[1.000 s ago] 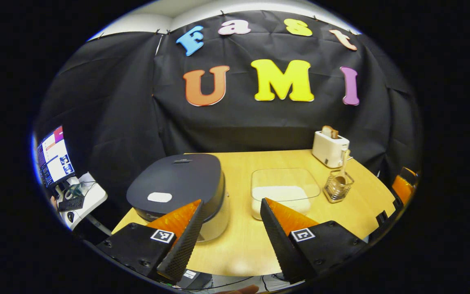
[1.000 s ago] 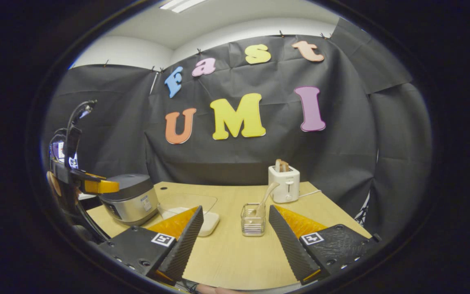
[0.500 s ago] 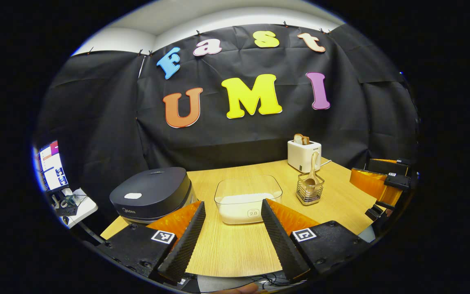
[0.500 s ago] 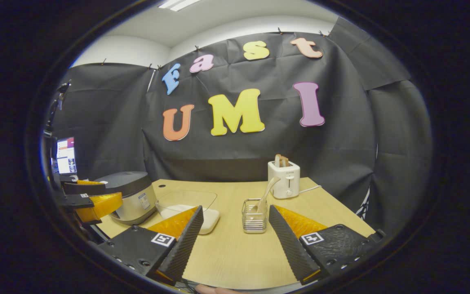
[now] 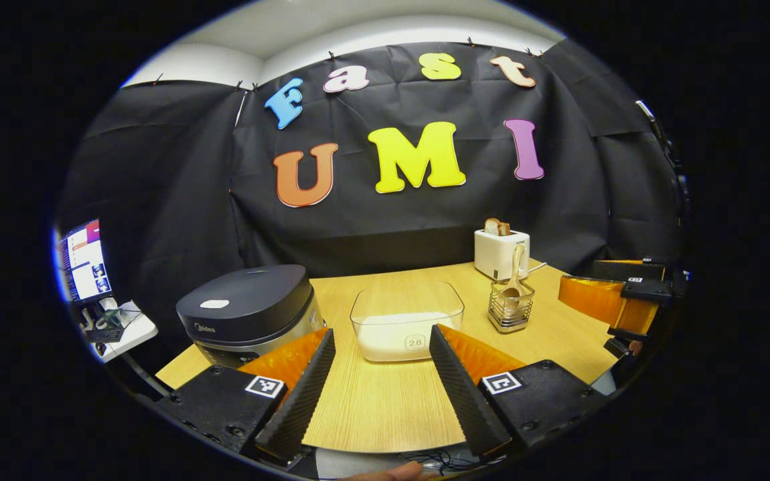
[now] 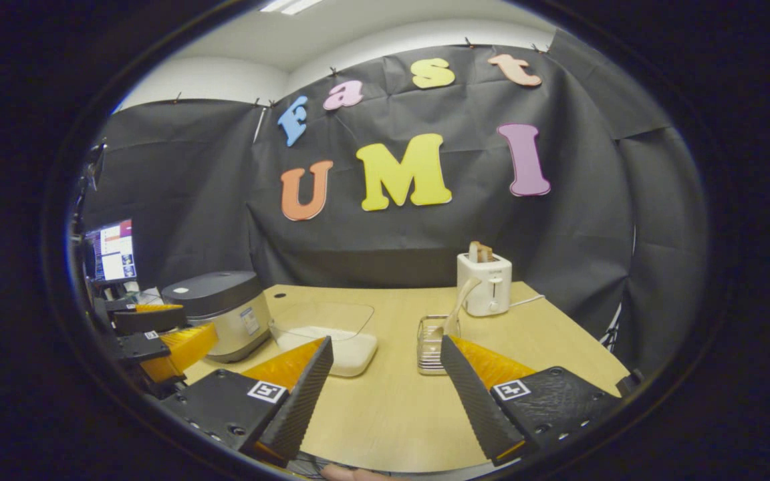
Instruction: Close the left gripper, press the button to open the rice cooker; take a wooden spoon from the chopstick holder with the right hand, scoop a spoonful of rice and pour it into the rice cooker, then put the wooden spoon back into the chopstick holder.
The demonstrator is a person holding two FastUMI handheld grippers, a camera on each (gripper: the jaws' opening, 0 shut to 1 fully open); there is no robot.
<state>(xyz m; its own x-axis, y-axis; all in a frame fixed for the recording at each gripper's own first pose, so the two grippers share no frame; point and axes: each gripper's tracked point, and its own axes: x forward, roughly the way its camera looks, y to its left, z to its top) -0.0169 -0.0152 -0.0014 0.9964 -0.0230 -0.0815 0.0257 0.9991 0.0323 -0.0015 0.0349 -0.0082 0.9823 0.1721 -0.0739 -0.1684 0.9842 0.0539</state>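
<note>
Rice cooker [image 5: 246, 314] left of rice tub [image 5: 406, 319], holder [image 5: 509, 306] right.

A white toaster [image 5: 502, 253] stood at the far right of the wooden table [image 5: 385, 407], near the black cloth wall, with a slice of bread [image 5: 496, 227] sticking up from its slot. A cord [image 6: 527, 301] ran from the toaster across the tabletop. At far left, a lit monitor [image 5: 84, 260] stood over a small white side table [image 5: 132, 325] holding dark clutter.

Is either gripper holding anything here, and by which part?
Nothing is held. The left gripper and right gripper are both open; the wooden spoon sits in the chopstick holder.
</note>
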